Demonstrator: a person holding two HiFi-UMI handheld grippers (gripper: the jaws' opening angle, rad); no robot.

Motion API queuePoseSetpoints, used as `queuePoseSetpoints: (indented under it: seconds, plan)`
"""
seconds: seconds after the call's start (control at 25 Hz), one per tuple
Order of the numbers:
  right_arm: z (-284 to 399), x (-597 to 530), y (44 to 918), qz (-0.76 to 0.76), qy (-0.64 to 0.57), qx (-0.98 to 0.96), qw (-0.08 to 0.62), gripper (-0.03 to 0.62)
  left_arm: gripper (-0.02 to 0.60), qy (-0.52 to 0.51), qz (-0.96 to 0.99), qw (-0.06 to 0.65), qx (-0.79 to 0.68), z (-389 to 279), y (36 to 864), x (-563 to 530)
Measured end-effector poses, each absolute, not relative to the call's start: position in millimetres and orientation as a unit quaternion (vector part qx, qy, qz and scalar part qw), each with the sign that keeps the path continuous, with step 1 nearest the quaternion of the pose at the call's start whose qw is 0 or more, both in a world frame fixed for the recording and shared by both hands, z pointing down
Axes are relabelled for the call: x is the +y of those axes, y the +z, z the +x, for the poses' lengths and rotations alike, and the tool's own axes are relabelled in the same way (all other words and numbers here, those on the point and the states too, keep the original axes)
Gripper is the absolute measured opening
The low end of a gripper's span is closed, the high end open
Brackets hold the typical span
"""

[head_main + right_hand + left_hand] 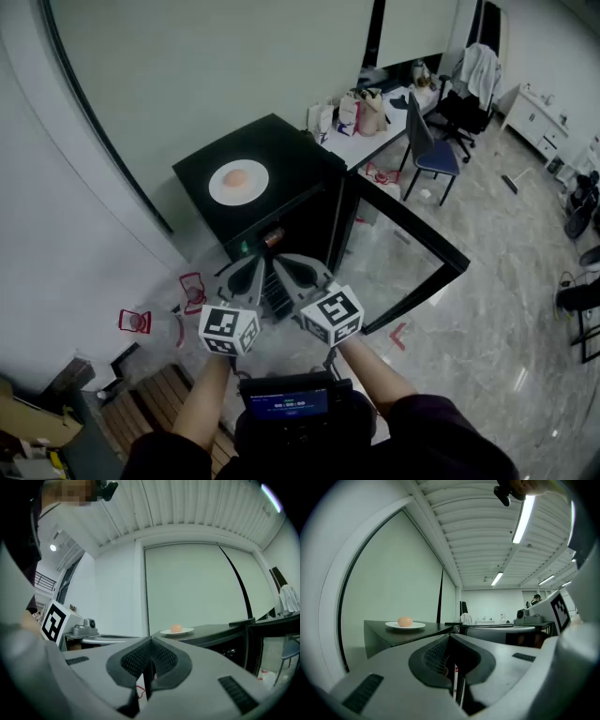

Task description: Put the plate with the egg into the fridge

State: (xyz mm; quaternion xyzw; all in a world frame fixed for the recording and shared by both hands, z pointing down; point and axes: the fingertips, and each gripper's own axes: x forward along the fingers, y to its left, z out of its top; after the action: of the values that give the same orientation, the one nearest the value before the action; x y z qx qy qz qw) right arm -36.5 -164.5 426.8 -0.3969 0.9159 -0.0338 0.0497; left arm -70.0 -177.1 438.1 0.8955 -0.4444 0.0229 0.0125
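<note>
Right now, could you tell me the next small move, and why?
Probably raise the left gripper toward the plate: it sits with the egg atop the fridge, the door stands open, and this gripper and the right gripper are shut, empty, short of it.

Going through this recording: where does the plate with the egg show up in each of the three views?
Head view: the plate sits left of centre in the upper half, on the black fridge top.
Left gripper view: the plate is left of centre, just below mid-height.
Right gripper view: the plate is just right of centre, below mid-height.
Shared landmark: the black fridge top under the plate shows in all three views.
</note>
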Motion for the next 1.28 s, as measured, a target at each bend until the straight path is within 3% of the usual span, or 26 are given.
queuePoseSetpoints:
  seconds: [0.64, 1.04, 1.28]
  plan:
    - [-38, -174, 416, -0.382, -0.032, 0.923, 0.036, 0.008, 0.009, 0.033, 0.899, -0.013, -0.437, -74, 427, -179]
    - [-54, -270, 393, -0.391, -0.086, 0.915, -0.05, 0.008, 0.011, 0.146, 0.872, -0.251, -0.394, -124, 382, -220]
    - [-62, -344, 397, -0.399, -0.087, 0.888, -0.211, 0.008, 0.012, 0.229, 0.842, -0.372, -0.316, -152, 387, -243]
